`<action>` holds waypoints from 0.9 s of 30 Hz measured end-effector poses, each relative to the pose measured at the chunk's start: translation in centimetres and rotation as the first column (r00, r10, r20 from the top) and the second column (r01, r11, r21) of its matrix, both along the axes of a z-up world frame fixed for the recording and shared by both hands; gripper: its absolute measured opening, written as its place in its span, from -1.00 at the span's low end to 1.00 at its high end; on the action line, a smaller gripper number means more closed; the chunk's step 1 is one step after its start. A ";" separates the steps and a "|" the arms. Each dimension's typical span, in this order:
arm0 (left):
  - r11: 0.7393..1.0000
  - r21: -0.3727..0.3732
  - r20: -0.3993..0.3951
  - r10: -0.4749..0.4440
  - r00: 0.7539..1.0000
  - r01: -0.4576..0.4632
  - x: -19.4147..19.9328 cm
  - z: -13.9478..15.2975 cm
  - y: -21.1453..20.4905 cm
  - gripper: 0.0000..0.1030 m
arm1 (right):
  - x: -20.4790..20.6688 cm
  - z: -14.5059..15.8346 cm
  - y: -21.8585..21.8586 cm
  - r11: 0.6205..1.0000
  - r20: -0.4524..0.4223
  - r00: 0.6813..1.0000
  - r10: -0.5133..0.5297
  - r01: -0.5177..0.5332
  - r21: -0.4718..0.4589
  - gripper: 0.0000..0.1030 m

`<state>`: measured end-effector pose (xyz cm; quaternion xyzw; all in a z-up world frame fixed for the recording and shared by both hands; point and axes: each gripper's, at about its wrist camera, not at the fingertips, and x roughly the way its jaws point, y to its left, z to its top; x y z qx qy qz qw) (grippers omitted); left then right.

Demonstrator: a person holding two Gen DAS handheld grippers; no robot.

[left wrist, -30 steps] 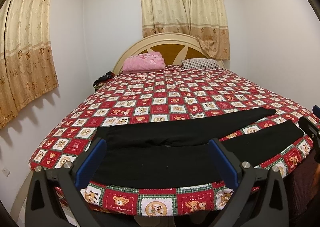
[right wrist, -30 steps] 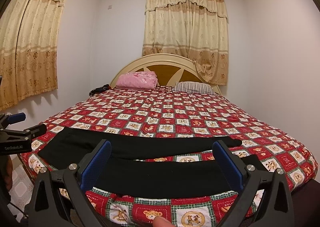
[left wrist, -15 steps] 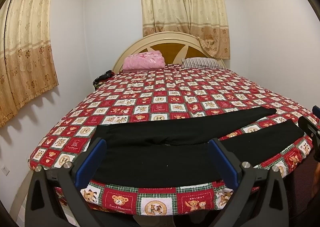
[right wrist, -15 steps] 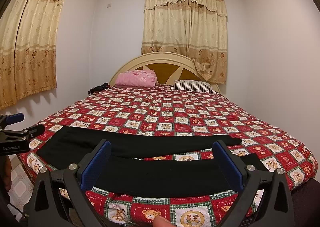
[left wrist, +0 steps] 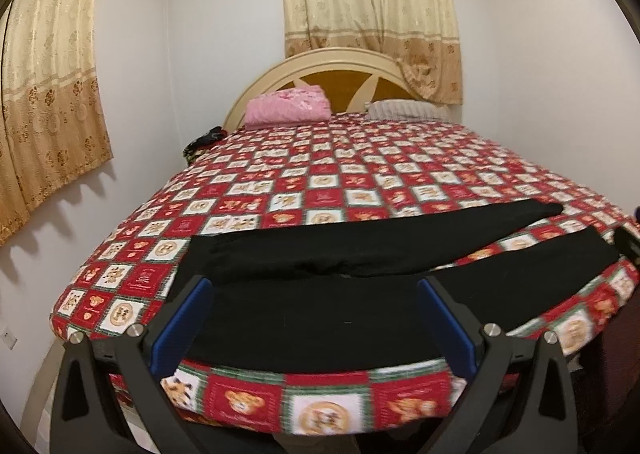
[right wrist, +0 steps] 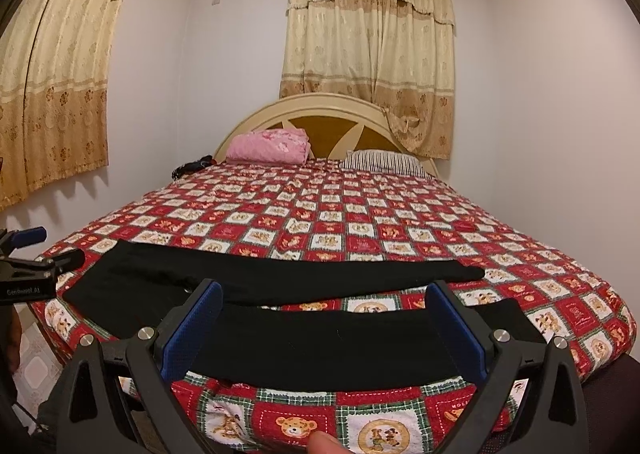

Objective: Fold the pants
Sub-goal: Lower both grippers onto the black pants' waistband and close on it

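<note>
Black pants (left wrist: 320, 254) lie flat across the near edge of the bed, waist at the left and the two legs spread apart toward the right. My left gripper (left wrist: 316, 318) hovers open just in front of the waist and seat part, with nothing between its blue pads (left wrist: 188, 318). In the right wrist view the pants (right wrist: 304, 278) stretch across the whole width. My right gripper (right wrist: 326, 318) is open in front of the near leg and holds nothing. Each gripper shows at the edge of the other's view: the right gripper (left wrist: 628, 242) and the left gripper (right wrist: 32, 258).
The bed (left wrist: 360, 182) has a red teddy-bear patchwork cover. A pink folded blanket (left wrist: 286, 108) and a striped pillow (right wrist: 382, 162) lie by the headboard, and a dark item (left wrist: 200, 142) sits at the far left edge. Walls and curtains surround the bed. A fingertip (right wrist: 324, 446) shows at the bottom.
Both wrist views have shifted slightly, so the bed and pants sit a little higher in frame. The pants have not moved, and both grippers have stayed open.
</note>
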<state>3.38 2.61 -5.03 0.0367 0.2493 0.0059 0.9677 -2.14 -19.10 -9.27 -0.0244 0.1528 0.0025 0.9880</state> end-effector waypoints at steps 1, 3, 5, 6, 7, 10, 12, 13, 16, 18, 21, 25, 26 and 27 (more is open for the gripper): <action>1.000 0.012 -0.007 0.017 1.000 -0.017 0.7 -0.4 0.8 1.00 | 0.4 -0.4 0.0 1.000 -0.011 1.000 -0.003 0.003 -0.002 0.98; 0.998 0.037 -0.018 0.048 0.999 -0.047 2.1 -1.2 2.6 1.00 | 1.6 -1.5 -0.4 1.000 -0.047 0.999 -0.012 0.012 -0.001 0.98; 0.994 0.058 -0.037 0.094 0.995 -0.092 3.9 -1.9 5.0 1.00 | 2.4 -2.5 -0.7 1.000 -0.075 0.997 -0.021 0.022 0.004 0.98; 0.992 0.062 -0.049 0.114 0.992 -0.111 4.8 -2.2 6.2 1.00 | 2.9 -3.1 -1.0 0.999 -0.091 0.995 -0.033 0.034 0.006 0.98; 0.989 0.065 -0.069 0.140 0.988 -0.135 6.2 -2.5 8.1 1.00 | 3.4 -3.7 -1.2 0.999 -0.108 0.993 -0.046 0.047 0.005 0.98; 0.980 0.082 -0.094 0.190 0.977 -0.182 8.5 -3.4 10.8 1.00 | 4.7 -5.1 -1.7 0.998 -0.147 0.987 -0.066 0.066 -0.004 0.98; 0.975 0.105 -0.114 0.207 0.972 -0.195 10.2 -4.0 12.1 1.00 | 5.7 -6.0 -2.2 0.996 -0.173 0.981 -0.088 0.086 -0.017 0.98; 0.974 0.113 -0.130 0.209 0.969 -0.195 11.5 -4.4 13.0 1.00 | 6.2 -6.4 -2.5 0.995 -0.184 0.978 -0.098 0.096 -0.019 0.98; 0.973 0.140 -0.173 0.207 0.963 -0.184 14.3 -5.5 13.8 1.00 | 7.5 -7.0 -3.6 0.993 -0.214 0.970 -0.115 0.114 -0.020 0.98; 0.974 0.144 -0.199 0.200 0.959 -0.173 16.4 -6.4 14.8 1.00 | 8.8 -7.2 -4.6 0.991 -0.232 0.964 -0.130 0.128 -0.026 0.97; 0.979 0.113 -0.254 0.194 0.948 -0.170 19.4 -7.8 16.5 0.91 | 10.7 -7.0 -6.4 0.988 -0.257 0.955 -0.151 0.151 -0.020 0.93; 0.983 0.052 -0.314 0.183 0.932 -0.176 22.7 -9.2 18.8 0.65 | 13.7 -6.8 -9.1 0.983 -0.310 0.935 -0.174 0.182 -0.005 0.63; 0.984 0.029 -0.326 0.176 0.929 -0.176 23.3 -9.5 19.4 0.56 | 14.4 -6.8 -9.7 0.982 -0.327 0.928 -0.181 0.191 0.000 0.60; 0.984 0.014 -0.338 0.172 0.925 -0.178 24.0 -9.8 19.7 0.52 | 14.9 -6.9 -10.1 0.980 -0.338 0.923 -0.186 0.198 0.004 0.60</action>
